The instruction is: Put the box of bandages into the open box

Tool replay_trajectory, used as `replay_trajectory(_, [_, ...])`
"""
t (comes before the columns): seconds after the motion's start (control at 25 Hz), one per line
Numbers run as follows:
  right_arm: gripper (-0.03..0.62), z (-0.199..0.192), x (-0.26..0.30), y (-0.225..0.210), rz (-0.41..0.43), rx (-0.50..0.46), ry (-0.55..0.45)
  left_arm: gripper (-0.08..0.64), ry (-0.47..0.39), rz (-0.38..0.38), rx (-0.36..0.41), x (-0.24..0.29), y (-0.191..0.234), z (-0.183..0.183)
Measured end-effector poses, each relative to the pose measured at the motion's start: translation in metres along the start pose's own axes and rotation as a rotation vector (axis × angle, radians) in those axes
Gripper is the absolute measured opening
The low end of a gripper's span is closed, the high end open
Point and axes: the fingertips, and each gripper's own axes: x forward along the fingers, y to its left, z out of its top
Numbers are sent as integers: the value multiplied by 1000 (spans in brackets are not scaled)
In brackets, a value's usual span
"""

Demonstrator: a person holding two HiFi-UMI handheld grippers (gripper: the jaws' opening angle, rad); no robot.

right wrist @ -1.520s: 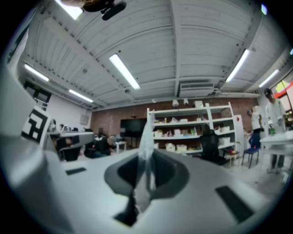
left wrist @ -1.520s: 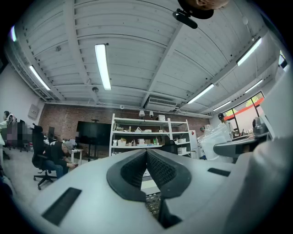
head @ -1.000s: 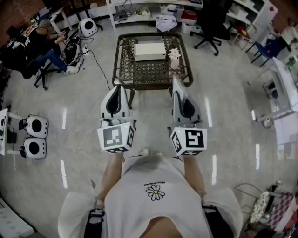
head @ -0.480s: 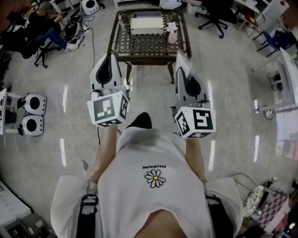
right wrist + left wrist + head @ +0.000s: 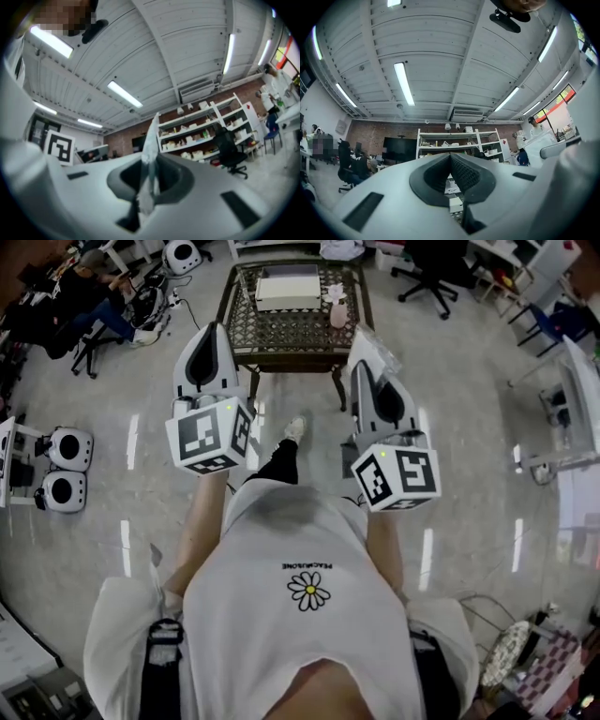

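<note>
A white box (image 5: 288, 287) lies on a dark lattice-top table (image 5: 291, 338) far ahead, with a small pale pink thing (image 5: 336, 307) to its right. I cannot tell which is the bandage box. My left gripper (image 5: 210, 329) is held up in front of the table, shut and empty; its pads (image 5: 461, 171) meet in the left gripper view. My right gripper (image 5: 357, 336) is shut on a thin clear plastic wrapper (image 5: 149, 140) that sticks up from between the jaws and shows at the tip (image 5: 377, 351) in the head view.
A person's white T-shirt and one forward leg (image 5: 281, 460) fill the lower frame. Round white devices (image 5: 66, 470) sit on the floor at left. A seated person (image 5: 75, 301) is at far left, an office chair (image 5: 431, 268) and shelves at the back right.
The person has stepped forward, so the table sits higher in the view. Both grippers have risen and spread slightly. The jaws stay as they were.
</note>
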Motion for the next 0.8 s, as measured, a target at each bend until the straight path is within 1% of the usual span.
replay_trajectory(0.08, [46, 11, -2, -7, -4, 21, -33, 20, -6, -10, 22, 7, -8, 4])
replay_trajectory(0.28, [48, 29, -3, -14, -19, 15, -94, 20, -28, -73, 48, 23, -24, 12])
replay_trajectory(0.36, [48, 30, -2, -12, 0, 29, -103, 20, -21, -63, 67, 28, -20, 12])
replay_trajectory(0.4, [46, 30, 0, -12, 11, 27, -105, 20, -22, -53, 62, 30, -17, 12])
replay_trajectory(0.48, [48, 29, 7, -13, 28, 10, -105, 20, -36, -42, 46, 35, -15, 16])
replay_trajectory(0.6, [48, 25, 25, -8, 55, -8, -95, 20, -64, -45, 68, 41, -12, 19])
replay_trajectory(0.68, [48, 18, 41, -5, 74, -25, -89, 20, -85, -33, 88, 46, -2, 15])
replay_trajectory(0.8, [46, 3, 70, -1, 103, -48, -66, 20, -107, 17, 105, 54, 25, 5])
